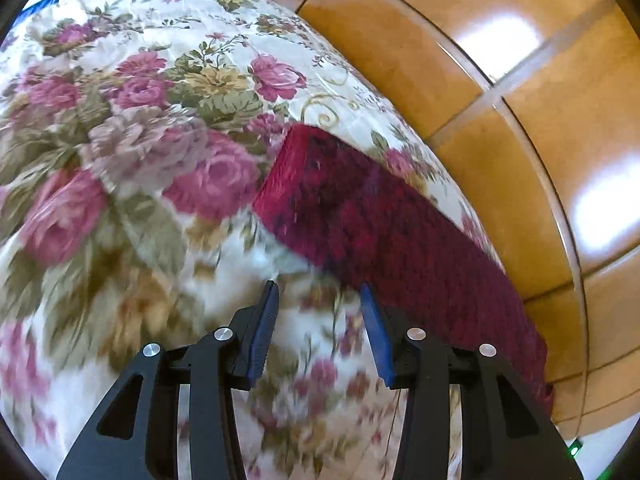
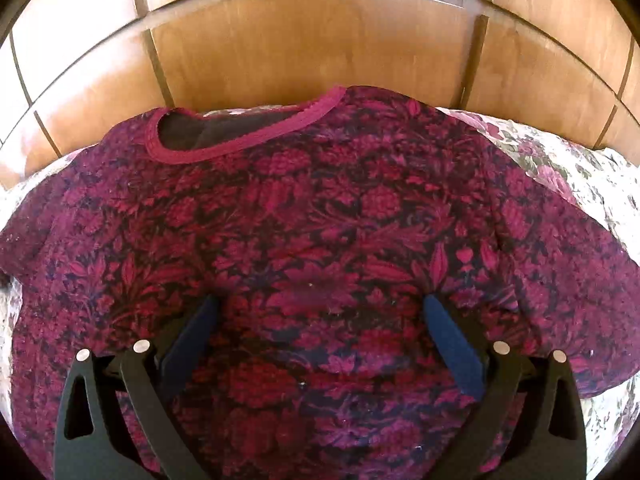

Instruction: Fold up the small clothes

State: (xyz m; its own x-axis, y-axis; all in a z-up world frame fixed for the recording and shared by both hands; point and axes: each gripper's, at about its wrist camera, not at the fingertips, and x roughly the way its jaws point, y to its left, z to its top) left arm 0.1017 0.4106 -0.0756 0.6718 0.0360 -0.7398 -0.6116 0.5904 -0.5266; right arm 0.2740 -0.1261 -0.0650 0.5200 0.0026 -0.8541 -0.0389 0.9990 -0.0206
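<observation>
One crimson floral knitted top (image 2: pixel 320 240) lies flat beneath your right gripper (image 2: pixel 320 304), jaws spread wide, empty. Your left gripper (image 1: pixel 318 292), jaws half-parted, empty, hovers over the floral bedspread (image 1: pixel 120 140).

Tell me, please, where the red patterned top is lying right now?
The red patterned top lies spread on the floral bedspread, neckline toward the wooden headboard.

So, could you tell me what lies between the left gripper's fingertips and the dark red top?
Only floral bedspread. In the left wrist view, the left gripper is open with nothing between its fingers, and the dark red top begins just beyond the right-hand fingertip.
</observation>
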